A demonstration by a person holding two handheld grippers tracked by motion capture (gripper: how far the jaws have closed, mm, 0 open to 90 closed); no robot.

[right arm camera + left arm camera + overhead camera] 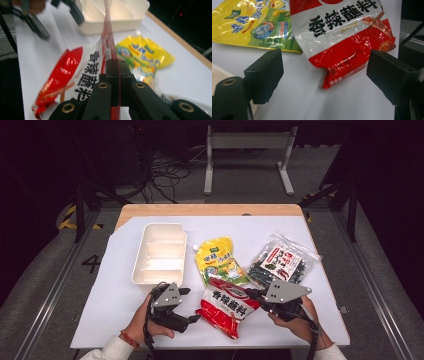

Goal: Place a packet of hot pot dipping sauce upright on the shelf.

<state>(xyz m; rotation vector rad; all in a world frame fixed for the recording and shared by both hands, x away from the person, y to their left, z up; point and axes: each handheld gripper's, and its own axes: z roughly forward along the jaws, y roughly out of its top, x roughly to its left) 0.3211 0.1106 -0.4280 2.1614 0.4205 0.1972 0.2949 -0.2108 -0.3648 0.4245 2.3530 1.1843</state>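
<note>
right hand-held gripper clamped on red sauce packet (edge), left hand-held gripper wide open

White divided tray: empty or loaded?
Empty: the white divided tray shows bare compartments; all three packets lie outside on the table.

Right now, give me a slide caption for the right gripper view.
Right gripper shut on the edge of the red-and-white sauce packet, lifting it beside the yellow pouch.
</note>
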